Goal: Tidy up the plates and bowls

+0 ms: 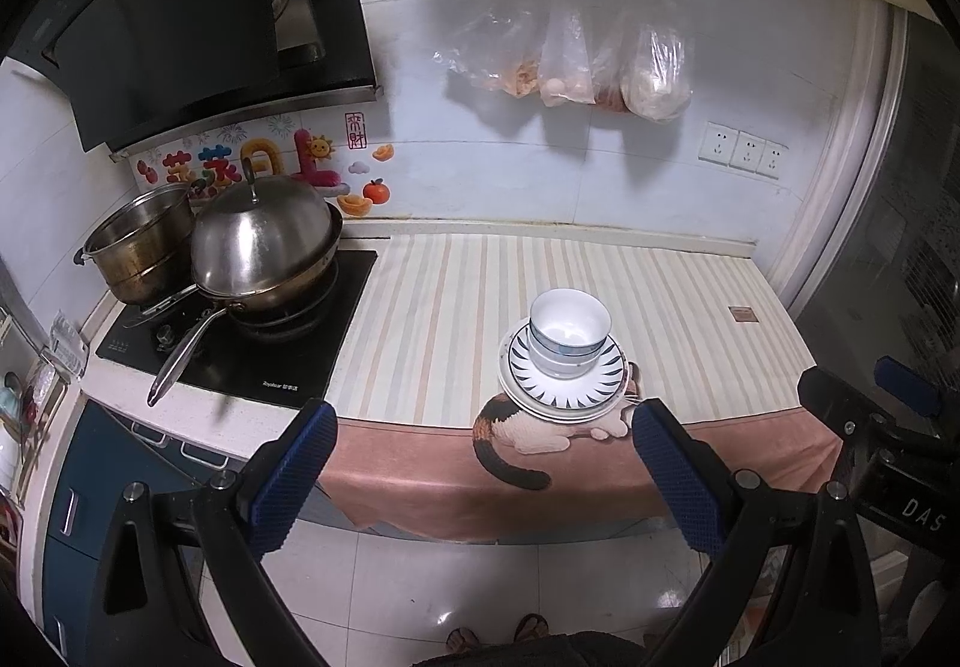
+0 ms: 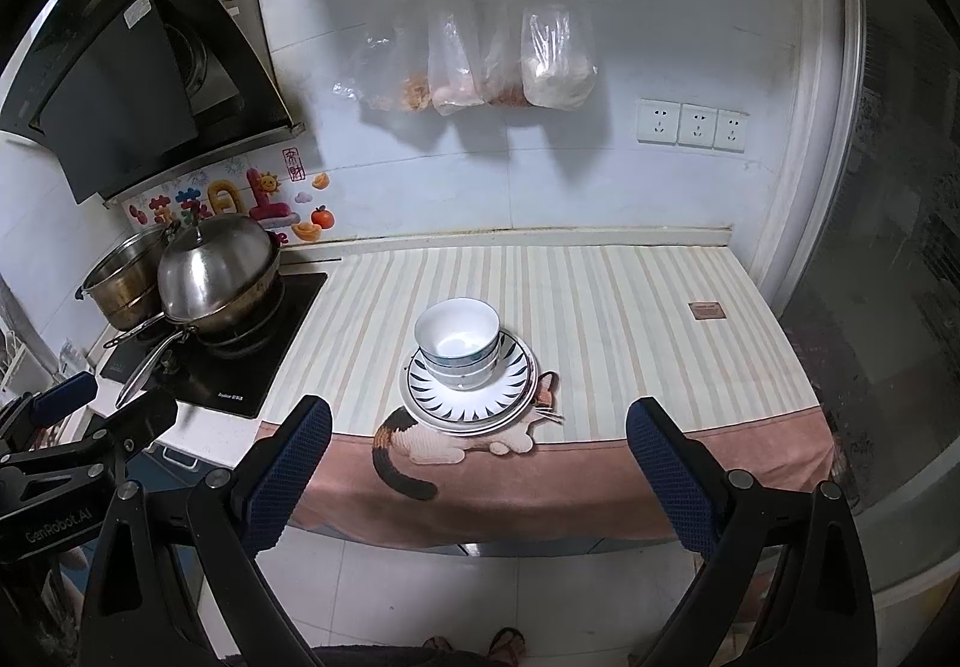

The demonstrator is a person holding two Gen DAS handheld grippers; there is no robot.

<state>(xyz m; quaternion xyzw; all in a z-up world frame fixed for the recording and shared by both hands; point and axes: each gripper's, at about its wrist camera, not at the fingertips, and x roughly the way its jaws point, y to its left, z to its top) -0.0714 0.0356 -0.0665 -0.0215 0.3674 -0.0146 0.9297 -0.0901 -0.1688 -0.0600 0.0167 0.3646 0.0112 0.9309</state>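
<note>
White bowls (image 1: 569,330) (image 2: 459,344) are nested in a stack. They sit on stacked plates (image 1: 606,380) (image 2: 510,385); the top plate has a dark ray pattern. The stack stands near the front edge of the striped counter cloth (image 1: 456,307) (image 2: 600,319), over a printed cat. My left gripper (image 1: 483,427) is open and empty, held in front of the counter, short of the stack. My right gripper (image 2: 479,424) is open and empty, also in front of the counter. Each gripper shows at the edge of the other's view.
A stove (image 1: 252,343) (image 2: 228,361) at the left holds a lidded wok (image 1: 264,247) (image 2: 219,277) and a steel pot (image 1: 141,247). Plastic bags (image 1: 600,61) (image 2: 480,67) hang on the back wall. A glass door (image 2: 888,247) stands at the right. Tiled floor lies below.
</note>
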